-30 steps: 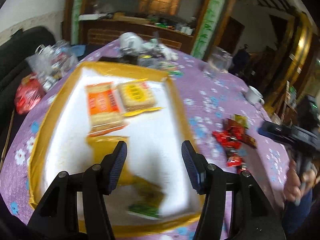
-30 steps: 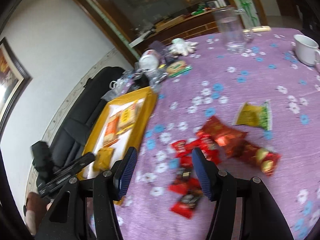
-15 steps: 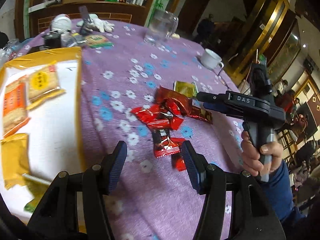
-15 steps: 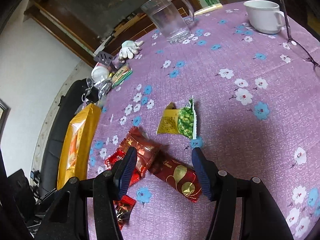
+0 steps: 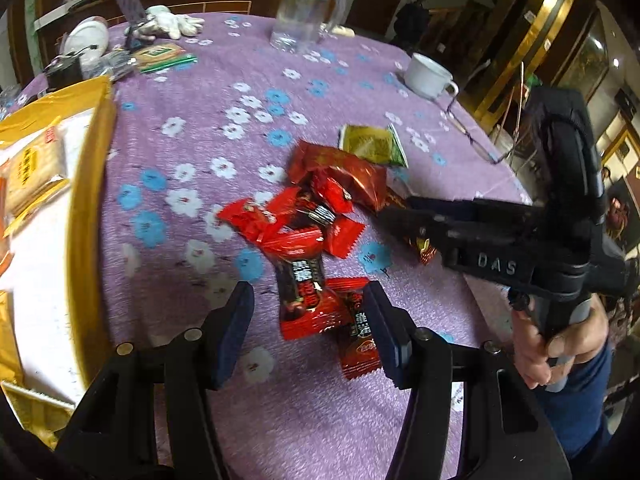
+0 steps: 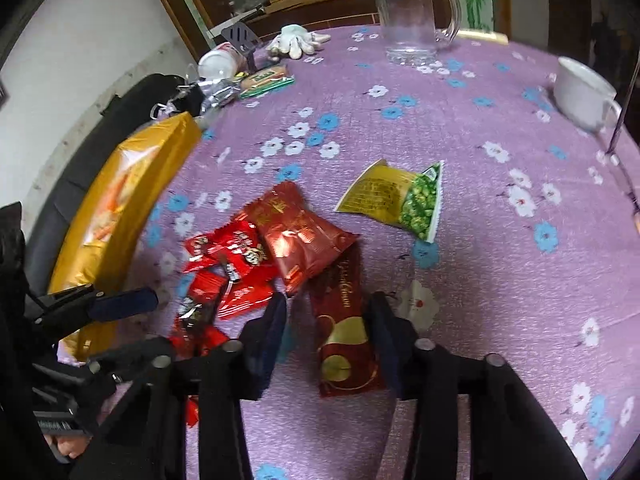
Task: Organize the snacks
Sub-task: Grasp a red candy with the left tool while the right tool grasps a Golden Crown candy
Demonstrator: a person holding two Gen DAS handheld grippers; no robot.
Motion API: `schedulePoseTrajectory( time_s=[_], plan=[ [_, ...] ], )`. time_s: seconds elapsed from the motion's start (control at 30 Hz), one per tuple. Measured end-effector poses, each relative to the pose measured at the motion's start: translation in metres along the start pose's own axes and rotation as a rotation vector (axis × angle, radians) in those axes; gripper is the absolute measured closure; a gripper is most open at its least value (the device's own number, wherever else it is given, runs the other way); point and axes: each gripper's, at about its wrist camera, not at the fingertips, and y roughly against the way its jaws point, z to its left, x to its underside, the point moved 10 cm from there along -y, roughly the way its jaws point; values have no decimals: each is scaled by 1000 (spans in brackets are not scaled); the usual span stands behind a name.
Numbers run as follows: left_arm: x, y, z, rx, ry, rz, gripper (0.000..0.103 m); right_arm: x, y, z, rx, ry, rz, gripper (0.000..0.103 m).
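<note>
**Ana:** Right wrist view first. The right claw (image 6: 326,332) has its jaws closing, with the dark red wafer bar (image 6: 346,332) lying between them on the tabletop (image 6: 480,280). I can't see either pad pressing on the wrapper yet; the right pad looks just beside its edge.

**Ben:** How does the bar lie against the claw?

**Ana:** Its long axis runs near to far, roughly along the line of the fingers, so the jaws close across its narrow width. The far end tucks under the shiny red pouch (image 6: 300,236), which could drag along if the bar is lifted.

**Ben:** And the left side?

**Ana:** In the left wrist view the left claw (image 5: 308,332) stands moderately open and holds nothing. A red and black candy bar (image 5: 306,300) lies between its fingers, long axis also pointing away from the claw, with another red bar (image 5: 358,340) touching its right side, against the right finger.

**Ben:** Beyond those?

**Ana:** The heap of small red candies (image 5: 288,220) sits just past the left claw, the green pea packet (image 6: 400,196) farther off to the right, and the yellow tray (image 5: 90,200) with biscuit packs (image 5: 32,172) at the left.

**Ben:** So the tray is nearer the left hand.

**Ana:** Yes, I'd judge the right claw has to cross the heap to reach it.
</note>
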Motion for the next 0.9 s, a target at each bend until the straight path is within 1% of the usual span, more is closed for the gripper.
schedulePoseTrajectory(
  time_s=[0.03,0.07,0.13,0.17,0.2,0.3,0.33,0.4,0.47,0.57,0.63,0.73,0.9],
  plan=[
    [1,-2,-2,-9,-12,1,48,1,0,-2,18,1,-2,76],
    [2,-6,-3,-23,-27,4,48,1,1,-5,31,-4,-2,77],
    [2,-10,-4,-31,-37,-6,49,1,2,-9,19,-31,-3,79],
    [1,-10,-5,-33,-41,-15,52,0,3,-12,24,-39,-6,79],
    [0,-11,-5,-39,-45,-24,56,1,5,-15,37,-47,-10,79],
    [-3,-12,-2,-45,-45,-39,62,-1,5,-15,54,-49,-13,78],
    [-4,-13,-1,-48,-45,-49,63,-1,4,-14,58,-43,-13,76],
    [-5,-13,-1,-50,-48,-57,64,-1,4,-12,74,-25,-14,75],
    [-4,-13,-1,-54,-54,-60,64,-1,3,-9,101,1,-16,72],
    [-1,-11,-4,-56,-74,-47,64,0,1,-4,141,50,-16,70],
    [-2,-11,-2,-44,-54,-46,64,1,1,-3,170,75,-18,70],
    [-6,-11,4,-7,-13,-46,64,2,1,-3,199,93,-20,73],
    [-11,-10,12,24,48,-75,64,2,4,-10,222,66,-23,77]
  ],
)
